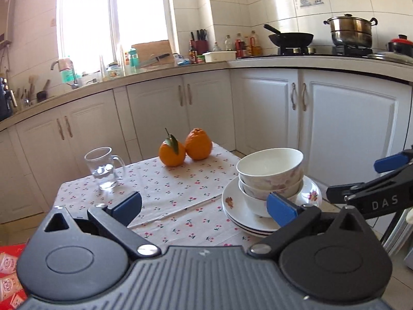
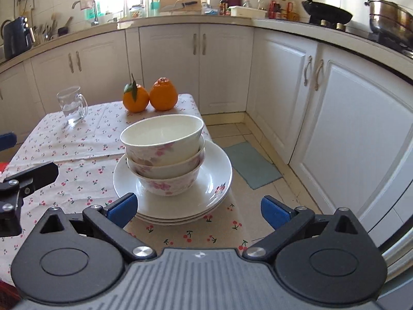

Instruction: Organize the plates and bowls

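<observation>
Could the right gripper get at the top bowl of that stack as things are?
Probably yes. The right gripper has its jaws wide open and empty, the top bowl sits uncovered directly ahead on the plates, and nothing lies between. The left gripper stays off to the side.

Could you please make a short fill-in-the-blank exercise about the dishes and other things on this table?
1. The stack holds ___ bowls.
2. The bowls stand on a pile of ___.
3. Behind the stack sit two ___.
4. The mug is made of ___.

Missing words: three; plates; oranges; glass
</observation>
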`<state>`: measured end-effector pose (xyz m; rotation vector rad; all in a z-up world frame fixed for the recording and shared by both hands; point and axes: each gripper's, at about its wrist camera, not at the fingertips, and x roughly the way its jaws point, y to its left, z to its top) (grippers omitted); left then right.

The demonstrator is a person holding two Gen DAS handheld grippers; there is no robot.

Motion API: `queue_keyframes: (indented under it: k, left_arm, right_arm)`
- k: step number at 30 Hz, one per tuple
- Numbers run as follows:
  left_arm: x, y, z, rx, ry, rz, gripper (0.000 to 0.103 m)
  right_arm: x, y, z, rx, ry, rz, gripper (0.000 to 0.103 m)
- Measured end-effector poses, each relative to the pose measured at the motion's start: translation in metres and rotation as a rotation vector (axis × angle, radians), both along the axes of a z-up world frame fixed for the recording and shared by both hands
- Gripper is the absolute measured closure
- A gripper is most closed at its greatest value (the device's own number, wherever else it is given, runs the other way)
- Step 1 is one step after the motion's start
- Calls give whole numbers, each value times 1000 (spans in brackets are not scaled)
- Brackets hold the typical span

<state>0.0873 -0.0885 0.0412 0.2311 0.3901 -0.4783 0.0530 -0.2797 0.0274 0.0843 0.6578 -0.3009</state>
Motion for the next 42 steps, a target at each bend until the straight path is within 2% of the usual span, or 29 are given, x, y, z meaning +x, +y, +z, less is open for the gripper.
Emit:
queue_keyframes:
  k: [6,14,42]
  left_arm:
    - [-13,11,8,-48,47,47,0]
    - [-18,13,4,-58,83,103,0]
    - [-19,14,5,-68,111,127,1]
  right_arm:
    - [-21,20,20,-105,-61,-16,0]
    - [-32,26,25,-95,-91,-9,0]
    - [-34,31,24,-88,-92,4,0]
